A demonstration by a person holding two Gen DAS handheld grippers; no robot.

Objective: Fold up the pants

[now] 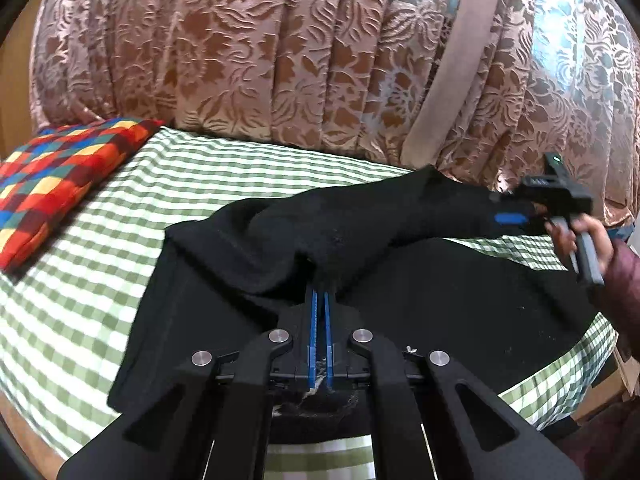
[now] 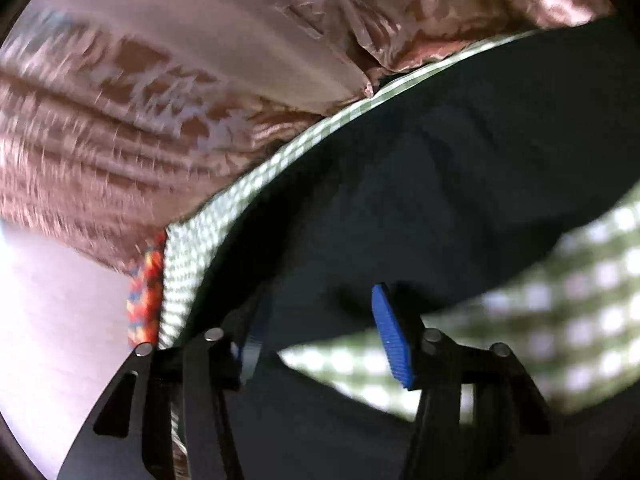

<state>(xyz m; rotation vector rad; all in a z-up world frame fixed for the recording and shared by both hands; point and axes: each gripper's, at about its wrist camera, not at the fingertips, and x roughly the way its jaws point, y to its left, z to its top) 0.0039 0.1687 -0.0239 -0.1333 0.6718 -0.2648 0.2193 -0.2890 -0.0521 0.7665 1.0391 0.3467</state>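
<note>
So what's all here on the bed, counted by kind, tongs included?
Black pants: 1
Multicoloured checked cushion: 1
Green checked bedsheet: 1
Tongs: 2, left pinching the pants, right open
Patterned curtain behind: 1
Total: 6

Black grippers [image 1: 320,300] — blue pads [image 2: 390,332]; maroon sleeve [image 1: 624,276]
</note>
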